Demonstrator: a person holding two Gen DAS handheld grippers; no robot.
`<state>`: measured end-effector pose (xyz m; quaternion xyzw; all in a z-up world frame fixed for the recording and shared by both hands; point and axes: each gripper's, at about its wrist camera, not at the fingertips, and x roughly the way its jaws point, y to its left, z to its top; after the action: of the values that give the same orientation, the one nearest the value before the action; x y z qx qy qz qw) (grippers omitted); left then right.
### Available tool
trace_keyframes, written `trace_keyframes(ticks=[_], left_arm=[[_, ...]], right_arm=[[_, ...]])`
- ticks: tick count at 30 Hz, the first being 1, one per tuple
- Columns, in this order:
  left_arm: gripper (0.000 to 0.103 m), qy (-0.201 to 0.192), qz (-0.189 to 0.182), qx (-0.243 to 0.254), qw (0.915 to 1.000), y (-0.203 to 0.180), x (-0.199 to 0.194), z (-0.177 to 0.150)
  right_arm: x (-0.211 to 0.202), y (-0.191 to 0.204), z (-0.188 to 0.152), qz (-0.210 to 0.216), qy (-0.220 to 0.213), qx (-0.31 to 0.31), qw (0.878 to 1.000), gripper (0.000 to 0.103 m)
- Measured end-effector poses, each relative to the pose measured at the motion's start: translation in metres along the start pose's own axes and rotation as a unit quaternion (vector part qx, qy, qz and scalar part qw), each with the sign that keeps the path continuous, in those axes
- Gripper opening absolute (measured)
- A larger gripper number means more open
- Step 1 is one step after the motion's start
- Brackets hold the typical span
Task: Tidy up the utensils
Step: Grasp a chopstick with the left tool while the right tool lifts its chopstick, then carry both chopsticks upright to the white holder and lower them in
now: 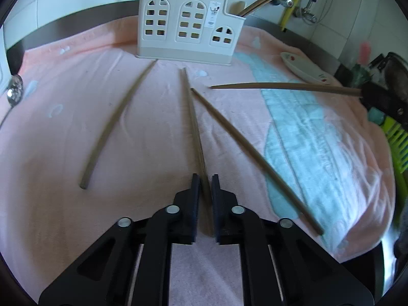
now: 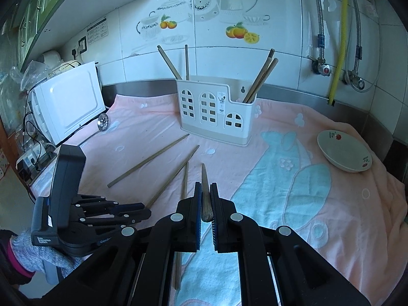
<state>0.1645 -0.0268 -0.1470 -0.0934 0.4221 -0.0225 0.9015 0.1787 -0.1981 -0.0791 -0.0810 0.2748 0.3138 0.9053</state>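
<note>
A white utensil holder [image 1: 188,26] with arched cut-outs stands at the back of a pink towel [image 1: 63,132]; it also shows in the right wrist view [image 2: 214,109] with several chopsticks standing in it. My left gripper [image 1: 205,178] is closed around a chopstick [image 1: 192,117] lying on the towel. Two more chopsticks [image 1: 114,122] [image 1: 252,153] lie on either side. My right gripper [image 2: 206,187] is shut on another chopstick [image 2: 205,191] and holds it above the towel, pointing toward the holder. In the left wrist view this held chopstick [image 1: 285,86] reaches in from the right.
A white bowl [image 2: 344,153] sits on the towel at the right. A white microwave [image 2: 68,104] and a metal ladle [image 2: 103,121] are at the left. Pipes and a yellow hose [image 2: 339,38] run down the tiled wall. A green rack [image 1: 397,140] is at the right edge.
</note>
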Motion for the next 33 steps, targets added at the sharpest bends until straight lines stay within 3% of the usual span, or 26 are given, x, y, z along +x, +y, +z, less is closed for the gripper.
trace_keyframes(ticks=[7,22,33], left_arm=[[0.007,-0.011,-0.004,0.0,0.9999,0.005,-0.015,0.006],[0.006,-0.116,-0.017,0.037,0.9924,0.013,-0.095,0.054],[0.005,-0.126,-0.03,0.072,0.9889,0.008,-0.106,0.095]], right_arm=[[-0.005,-0.002,0.01,0.0,-0.007,0.004,1.0,0.006],[-0.005,0.003,0.05,0.003,-0.006,-0.018,1.0,0.006],[-0.007,0.003,0.097,0.006,-0.006,-0.034,0.999,0.006]])
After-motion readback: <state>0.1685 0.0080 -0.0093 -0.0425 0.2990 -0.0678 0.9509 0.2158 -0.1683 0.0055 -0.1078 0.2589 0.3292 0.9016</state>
